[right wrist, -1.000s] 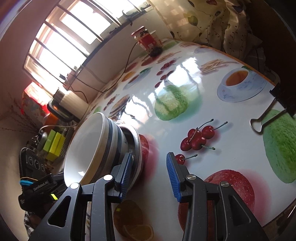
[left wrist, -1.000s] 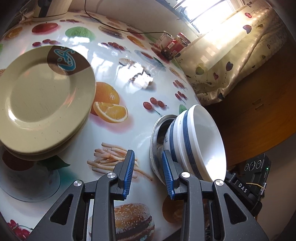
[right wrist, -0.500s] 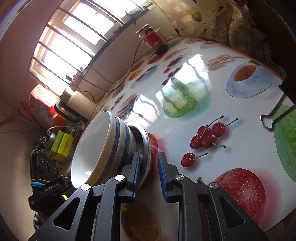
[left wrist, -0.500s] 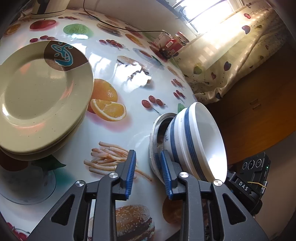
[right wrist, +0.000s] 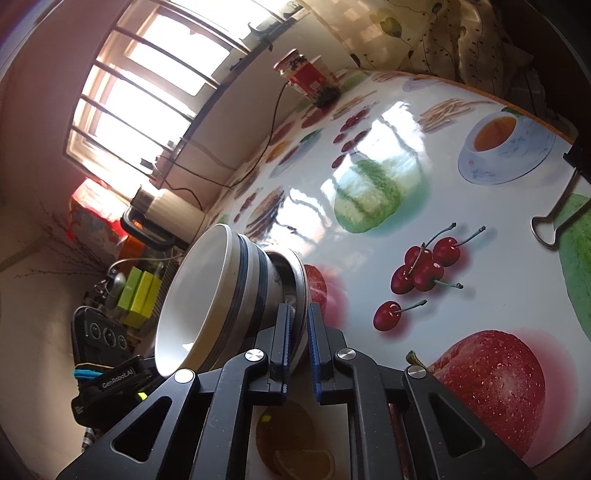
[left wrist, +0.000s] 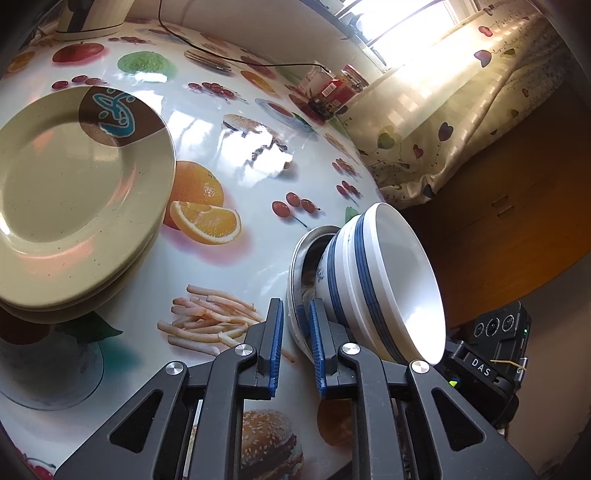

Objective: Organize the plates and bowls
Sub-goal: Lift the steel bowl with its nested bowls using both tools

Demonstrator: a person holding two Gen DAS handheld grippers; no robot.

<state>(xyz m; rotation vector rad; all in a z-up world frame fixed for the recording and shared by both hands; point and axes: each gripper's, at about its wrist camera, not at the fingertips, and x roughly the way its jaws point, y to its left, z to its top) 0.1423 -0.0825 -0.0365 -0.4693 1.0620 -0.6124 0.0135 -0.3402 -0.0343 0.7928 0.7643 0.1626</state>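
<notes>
A metal bowl [left wrist: 295, 266] [right wrist: 297, 267] stands near the table's edge, with white blue-striped bowls [left wrist: 399, 280] [right wrist: 199, 288] nested in it. My left gripper [left wrist: 295, 306] straddles the metal bowl's rim; its jaws are closing, and a thin gap still shows beside the left pad. From the opposite side, my right gripper [right wrist: 299, 308] is shut on the same rim. A stack of cream plates [left wrist: 74, 192], the top one with a brown and blue mark, lies to the left in the left wrist view.
The fruit-print tablecloth [right wrist: 424, 229] covers the table. A red-labelled jar [left wrist: 347, 88] [right wrist: 306, 74] and a black cable [left wrist: 221, 55] sit at the far side, a cream appliance [left wrist: 92, 18] at the back. A binder clip [right wrist: 554, 221] hangs on the right edge.
Both pairs of jaws have narrowed around the metal bowl's rim, and the right pair has come together on it. Neither hand has shifted and the bowls have stayed put.
</notes>
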